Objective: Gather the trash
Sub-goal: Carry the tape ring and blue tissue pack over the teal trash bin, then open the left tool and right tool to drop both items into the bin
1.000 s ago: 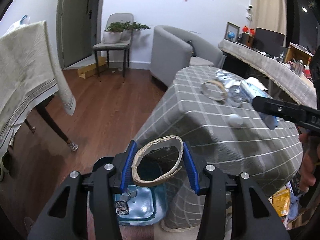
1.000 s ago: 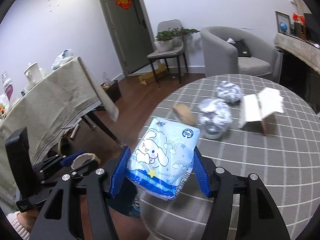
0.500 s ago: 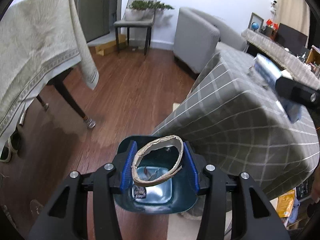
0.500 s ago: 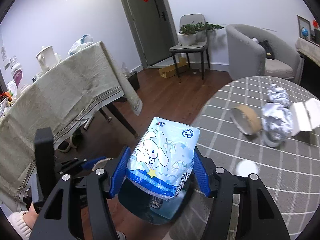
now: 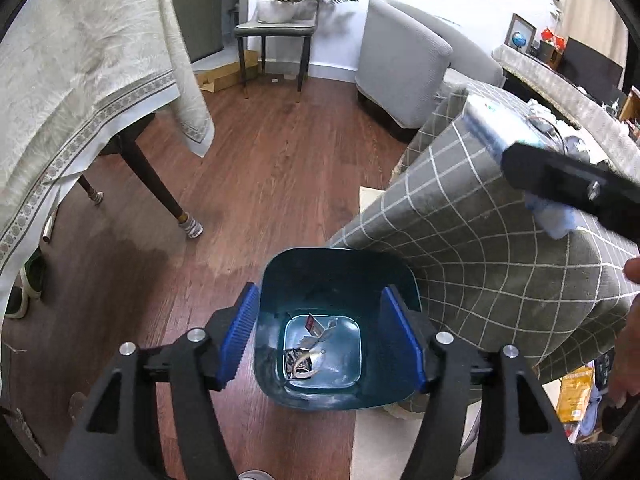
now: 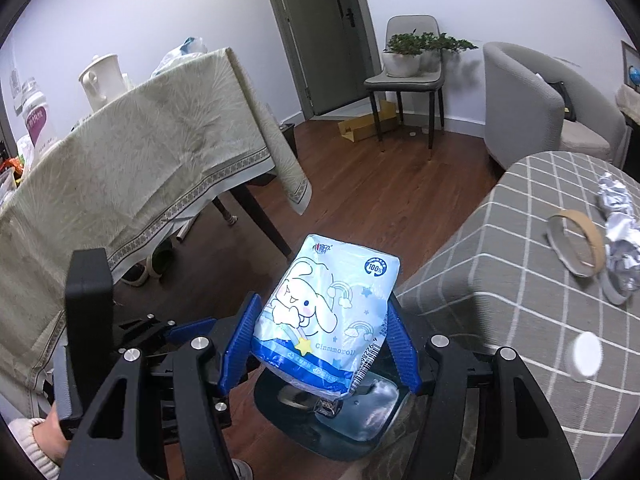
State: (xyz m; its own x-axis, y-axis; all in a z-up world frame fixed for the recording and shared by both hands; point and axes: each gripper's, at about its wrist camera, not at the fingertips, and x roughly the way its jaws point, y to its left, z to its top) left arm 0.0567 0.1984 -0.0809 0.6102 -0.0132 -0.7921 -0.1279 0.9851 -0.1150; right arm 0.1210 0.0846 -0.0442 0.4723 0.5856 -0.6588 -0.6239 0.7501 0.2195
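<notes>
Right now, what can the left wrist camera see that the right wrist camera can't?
Only the left view looks straight down into the bin, so you see the scraps at its bottom between the open, empty left tool. Only the right view shows the bunny picture on the tissue pack that the right tool grips, plus a cardboard ring and crumpled foil on the checked table. Both show the bin, the pack, the checked table, the plant chair and the armchair.

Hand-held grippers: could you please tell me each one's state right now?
Left hand-held gripper: open, just opening, empty.
Right hand-held gripper: shut on light-blue cartoon tissue pack.
</notes>
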